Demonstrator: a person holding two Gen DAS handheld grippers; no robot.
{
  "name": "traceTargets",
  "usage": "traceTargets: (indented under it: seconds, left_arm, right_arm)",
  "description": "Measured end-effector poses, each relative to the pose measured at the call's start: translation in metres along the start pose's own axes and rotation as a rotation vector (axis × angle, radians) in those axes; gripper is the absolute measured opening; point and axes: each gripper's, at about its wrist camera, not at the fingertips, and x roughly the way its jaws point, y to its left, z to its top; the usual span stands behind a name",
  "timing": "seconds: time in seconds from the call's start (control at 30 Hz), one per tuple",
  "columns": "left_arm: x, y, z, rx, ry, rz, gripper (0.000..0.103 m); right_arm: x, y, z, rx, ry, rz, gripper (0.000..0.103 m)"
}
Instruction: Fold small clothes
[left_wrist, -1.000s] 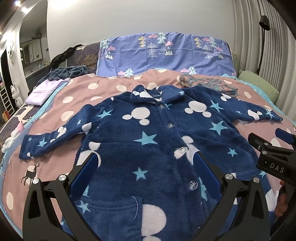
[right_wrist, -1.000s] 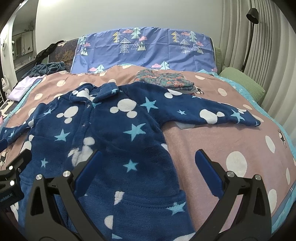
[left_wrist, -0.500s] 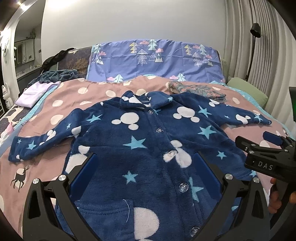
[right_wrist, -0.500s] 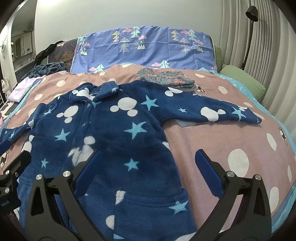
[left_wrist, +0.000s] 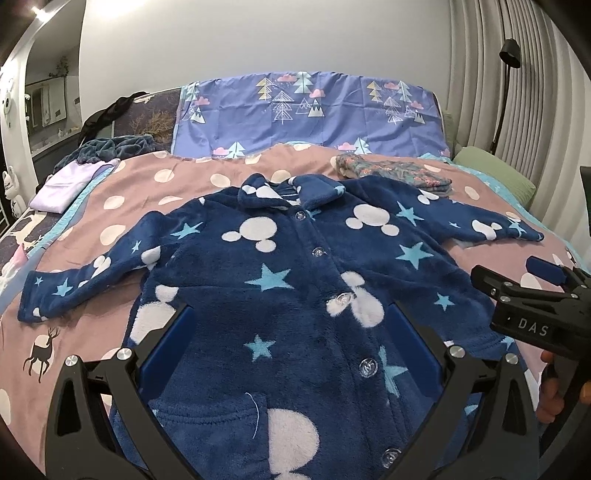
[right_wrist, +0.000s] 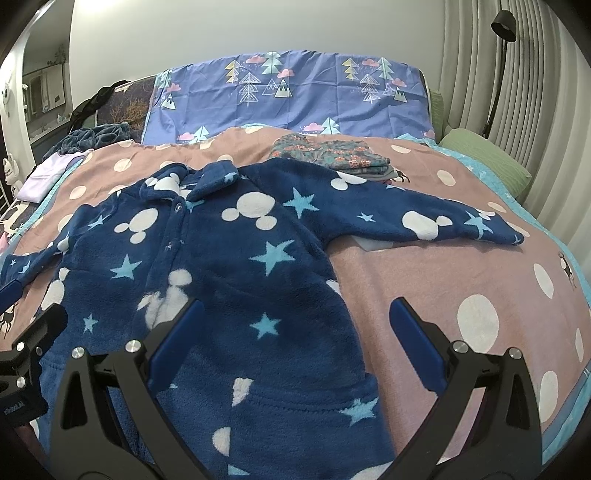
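- The fleece jacket (left_wrist: 288, 280) lies buttoned and flat on the dotted bedspread (right_wrist: 424, 288), sleeves out; folding not begun
- Left gripper (left_wrist: 290, 347) and right gripper (right_wrist: 293, 334) hover wide, empty (above the lower body)
- Next: probably pinch a sleeve (right_wrist: 436, 221) and bring it across the chest

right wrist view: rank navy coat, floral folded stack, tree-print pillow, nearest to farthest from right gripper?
1. navy coat: spread flat, partly under the open right gripper, mostly to its left.
2. floral folded stack: mid-bed, beyond the coat's shoulder.
3. tree-print pillow: upright at the bed's head, against the wall.
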Motion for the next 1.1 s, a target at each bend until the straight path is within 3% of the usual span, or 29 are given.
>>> traceTargets:
  seconds: [0.53, 1.1]
  left_arm:
    - [-0.0047, -0.0010, 0.0017, 0.019, -0.017, -0.013, 0.102]
    - [-0.0039, -0.0007, -0.0017, -0.007, -0.016, -0.023, 0.102]
  right_arm:
    - [-0.0075, 0.0036, -0.0043, 0.017, -0.046, 0.010, 0.101]
    - [-0.0065, 0.0032, -0.0040, 0.023, -0.038, 0.025, 0.101]
